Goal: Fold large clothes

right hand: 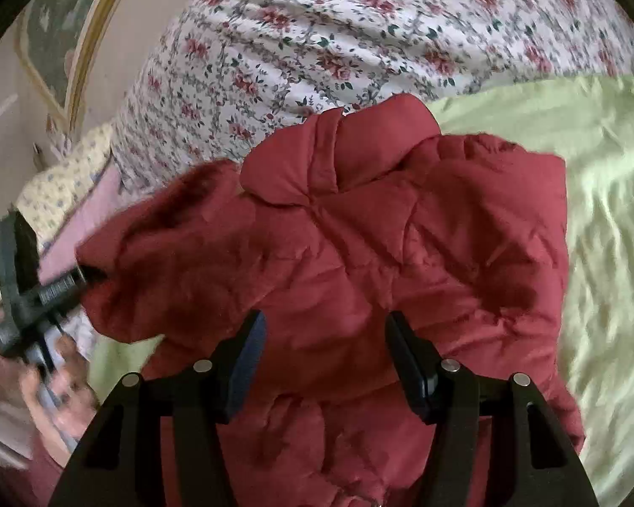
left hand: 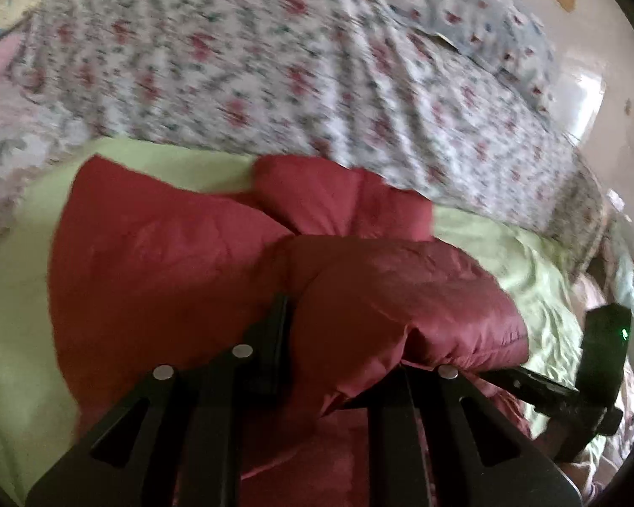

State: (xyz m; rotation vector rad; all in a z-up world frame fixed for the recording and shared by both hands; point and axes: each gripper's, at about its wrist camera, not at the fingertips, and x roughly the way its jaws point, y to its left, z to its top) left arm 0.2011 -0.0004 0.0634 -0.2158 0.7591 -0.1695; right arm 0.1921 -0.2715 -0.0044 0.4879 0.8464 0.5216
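One red jacket point(right hand: 338, 232); two grippers: left point(left hand: 342, 338) clamped, right point(right hand: 325, 355) apart.

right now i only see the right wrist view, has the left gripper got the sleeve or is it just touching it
Observer: From the left wrist view, the left gripper has red jacket fabric bunched between its fingers; the fabric drapes over and hides the other one.
Operator: ok, whats under the jacket on that side
Observer: The green sheet runs past the jacket's edge.
Operator: anything further out
Observer: A pale blue floral pillow lies on the floral cover.
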